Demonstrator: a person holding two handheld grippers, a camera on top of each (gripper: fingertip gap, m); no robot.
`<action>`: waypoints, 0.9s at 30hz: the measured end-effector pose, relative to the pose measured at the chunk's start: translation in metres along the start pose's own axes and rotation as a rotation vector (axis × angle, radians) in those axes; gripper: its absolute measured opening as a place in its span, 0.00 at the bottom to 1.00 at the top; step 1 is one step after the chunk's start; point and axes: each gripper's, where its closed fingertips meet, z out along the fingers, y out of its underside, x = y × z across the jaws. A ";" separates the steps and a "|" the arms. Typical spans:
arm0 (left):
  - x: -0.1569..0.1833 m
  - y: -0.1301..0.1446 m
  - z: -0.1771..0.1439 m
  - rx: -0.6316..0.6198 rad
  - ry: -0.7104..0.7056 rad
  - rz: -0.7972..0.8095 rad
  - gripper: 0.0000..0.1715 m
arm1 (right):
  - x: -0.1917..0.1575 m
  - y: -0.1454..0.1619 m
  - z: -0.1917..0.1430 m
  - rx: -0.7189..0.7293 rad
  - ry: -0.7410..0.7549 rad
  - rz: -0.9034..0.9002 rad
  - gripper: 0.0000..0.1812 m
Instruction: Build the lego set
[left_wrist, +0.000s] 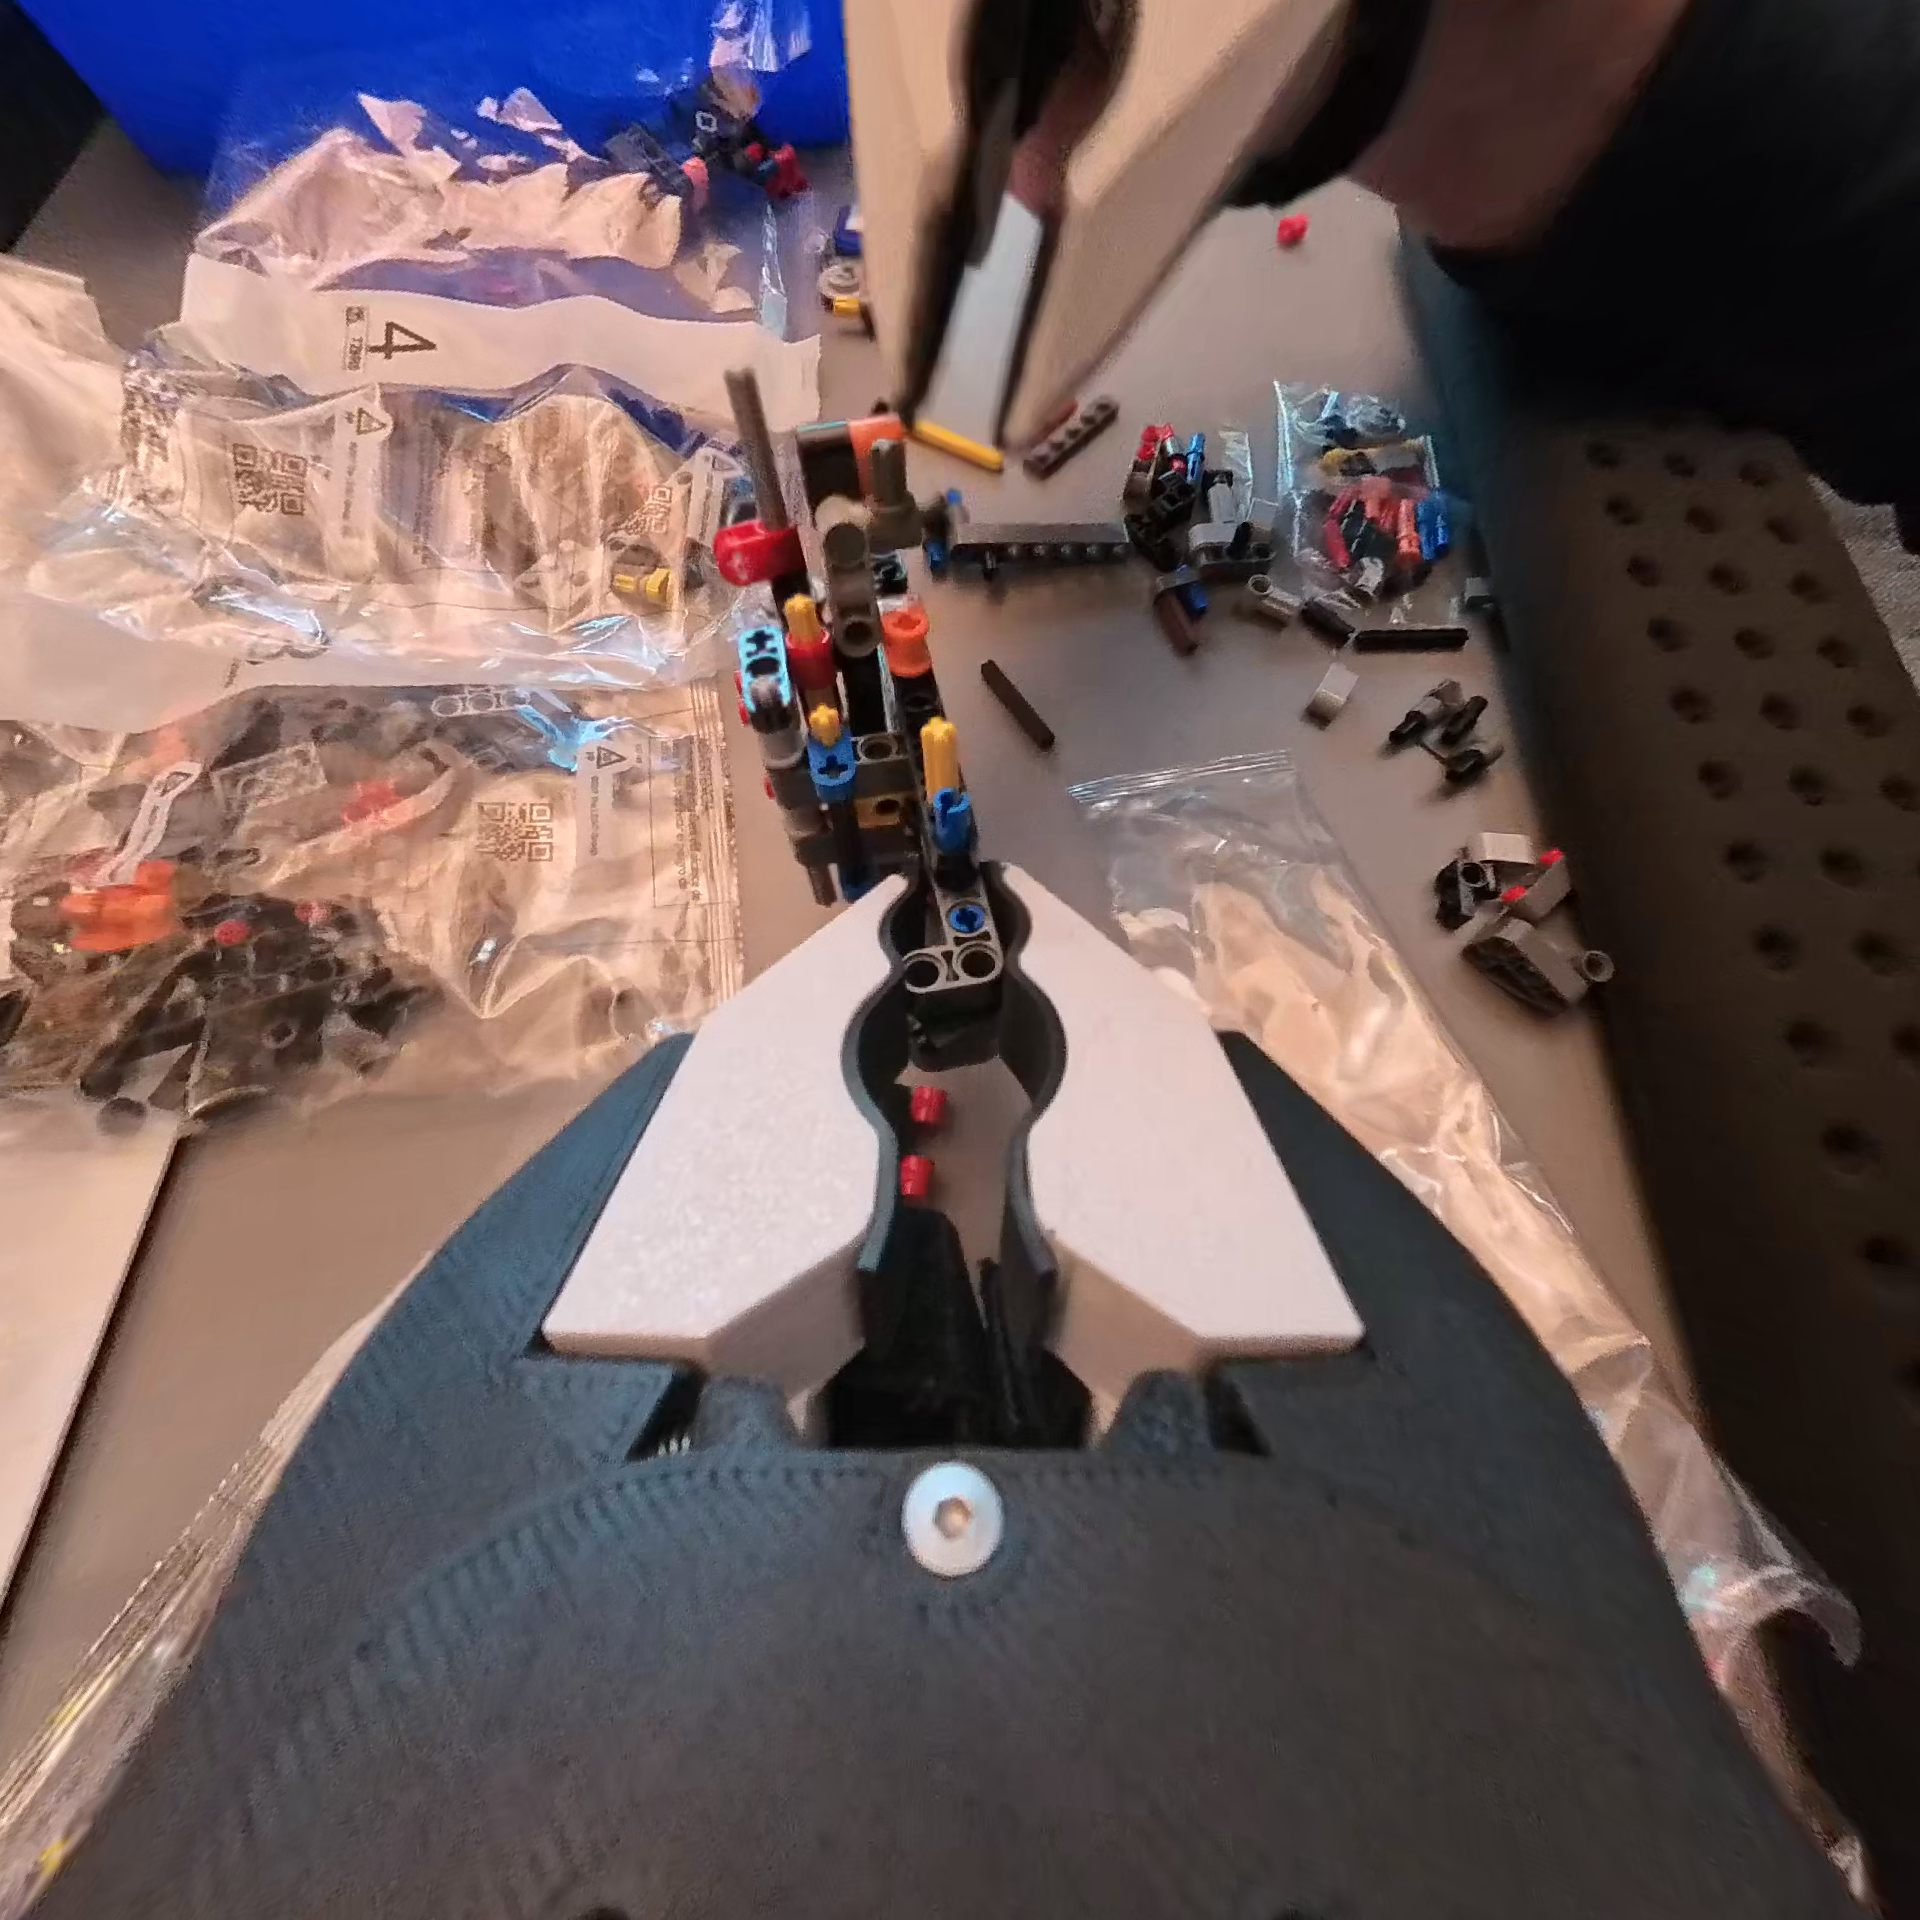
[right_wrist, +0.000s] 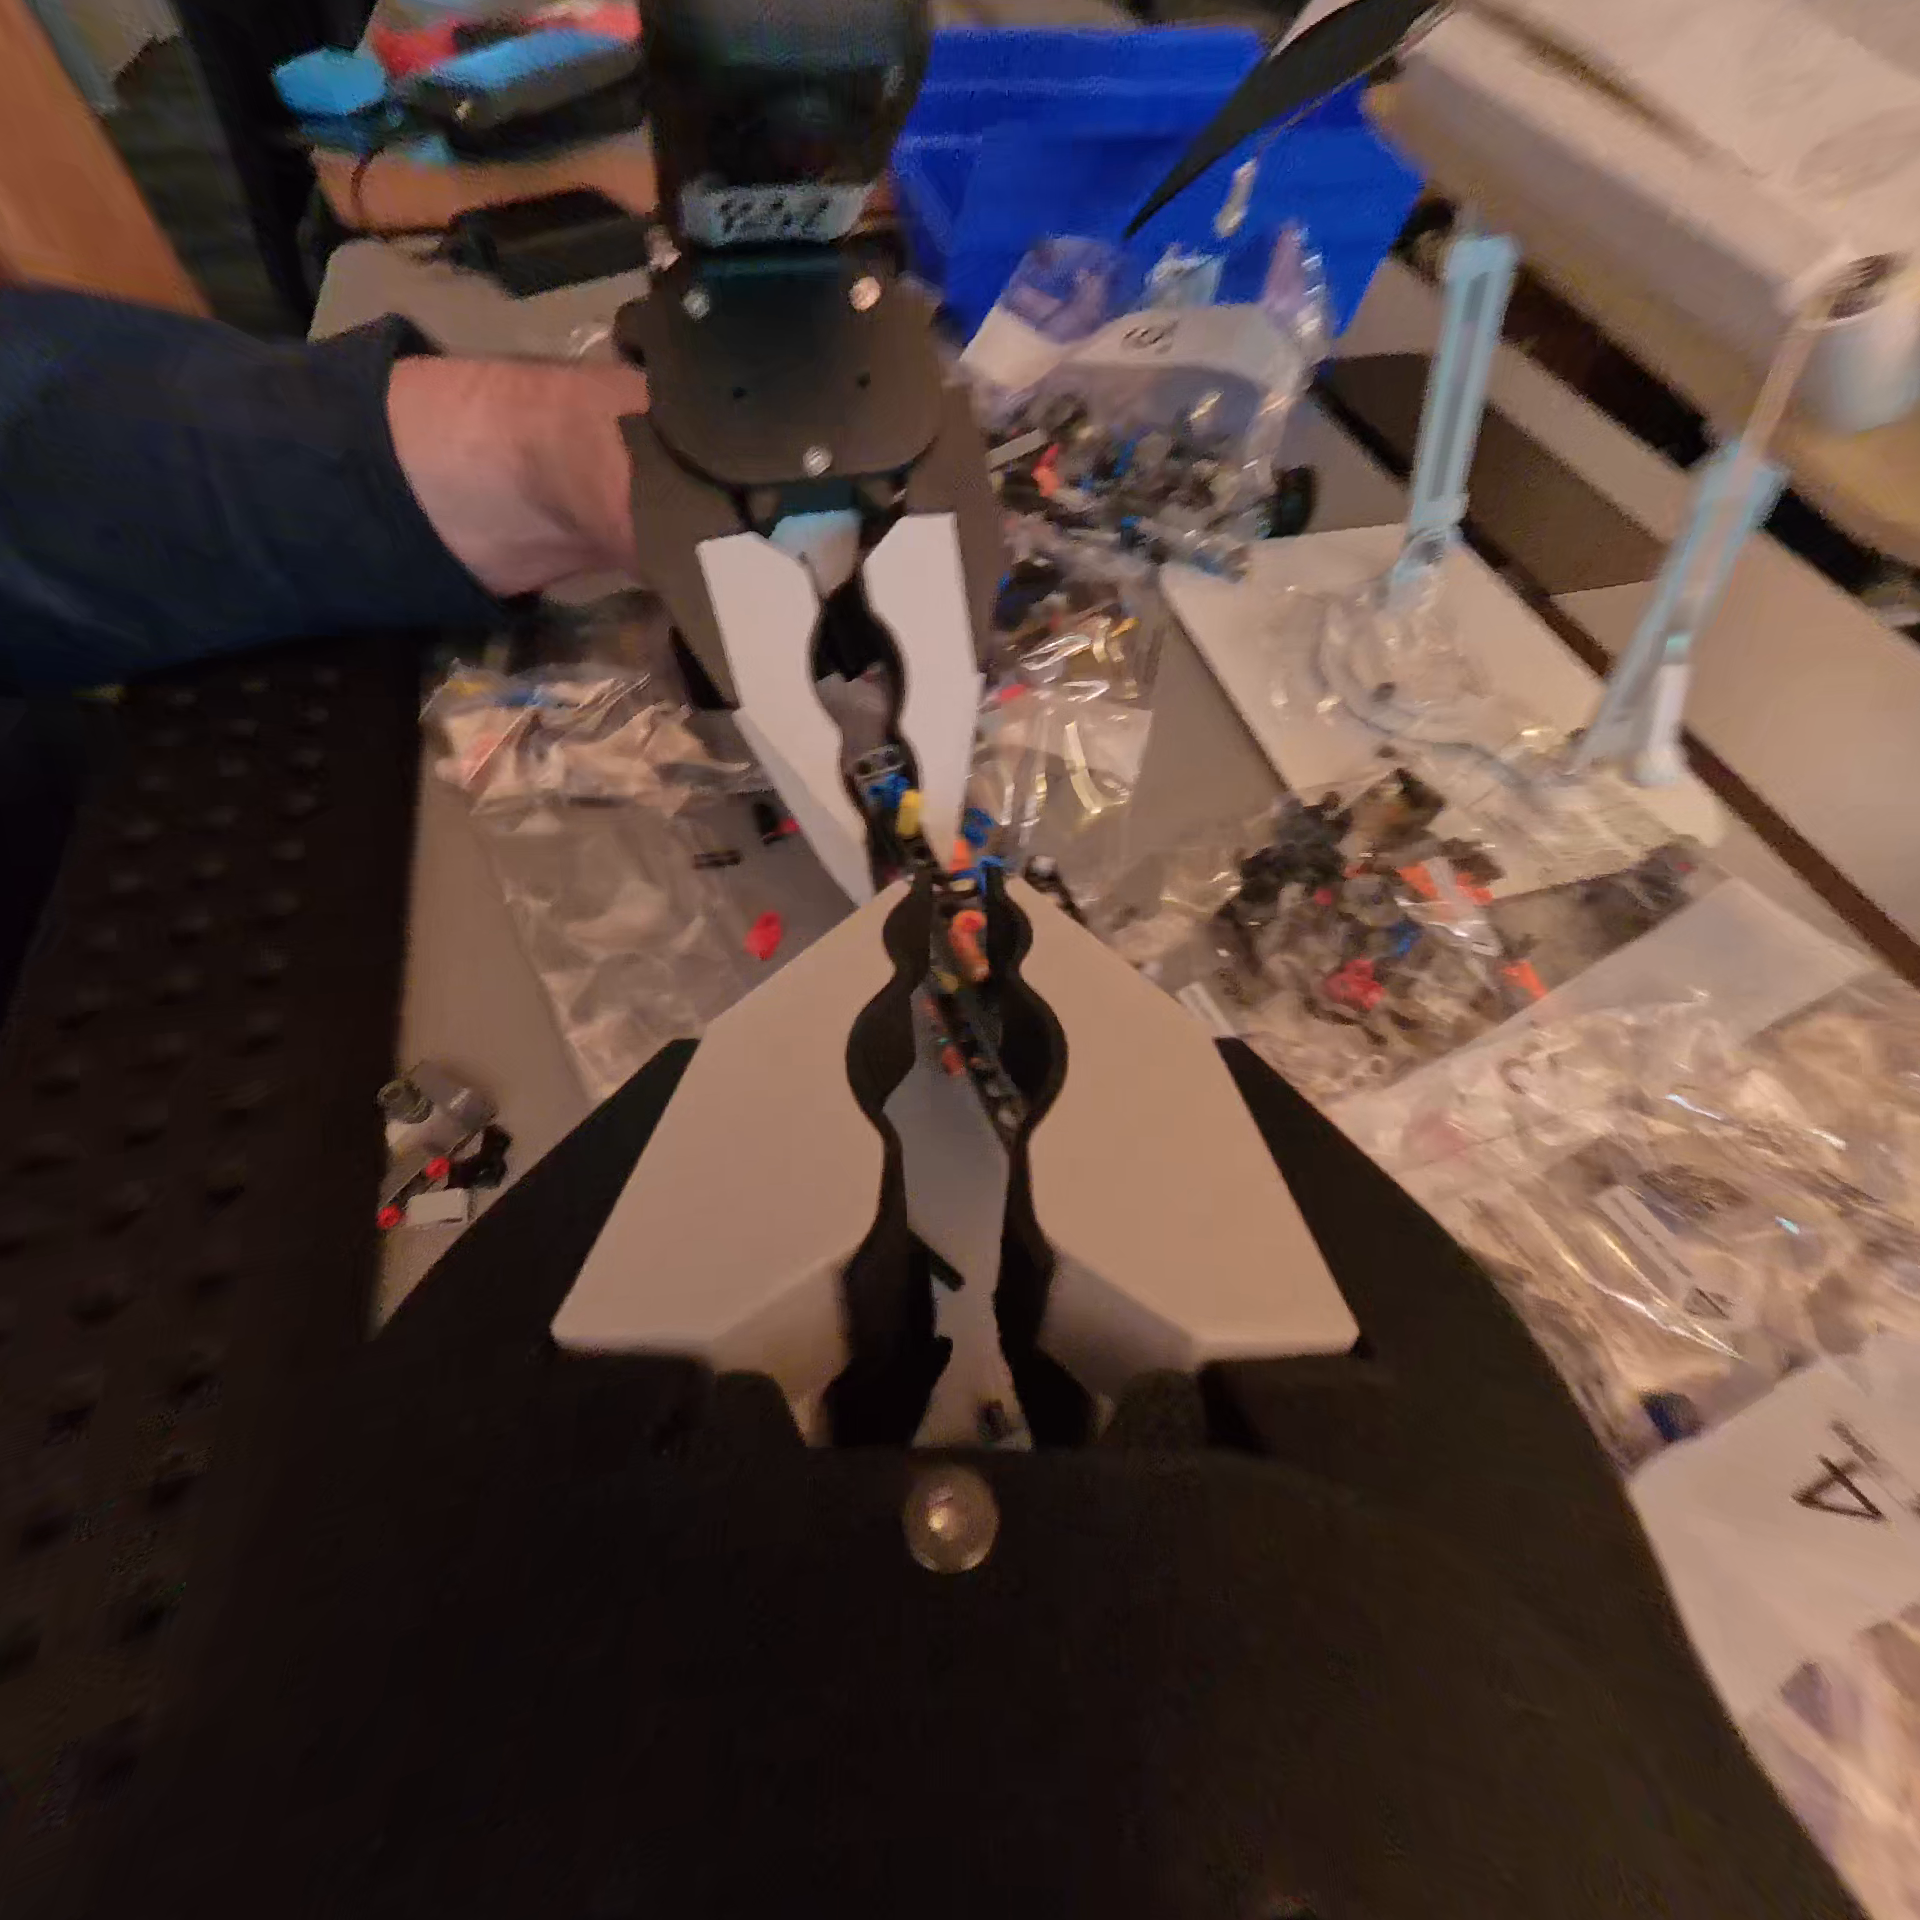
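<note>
left wrist view: close, looking along its tongs (left_wrist: 951, 883) down at the bench (left_wrist: 1195, 665) | right wrist view: close, facing the opposite tongs (right_wrist: 914, 821) | shared: lego assembly (left_wrist: 852, 675) between them, bags beside it

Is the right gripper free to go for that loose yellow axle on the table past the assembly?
Probably yes. The right gripper hangs over the yellow axle, fingers slightly apart, apparently empty; nothing lies between them. The left gripper holds the assembly nearer the camera, clear of that path.
</note>
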 end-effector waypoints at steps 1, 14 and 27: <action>0.000 0.000 0.000 0.006 0.003 -0.003 0.06 | 0.005 -0.001 -0.005 0.015 0.017 0.020 0.05; 0.004 -0.005 -0.001 0.027 0.024 0.000 0.06 | 0.012 0.016 0.011 -0.070 0.040 0.062 0.11; -0.001 -0.018 -0.012 0.148 0.081 -0.141 0.06 | 0.026 0.002 0.000 0.004 0.126 0.080 0.10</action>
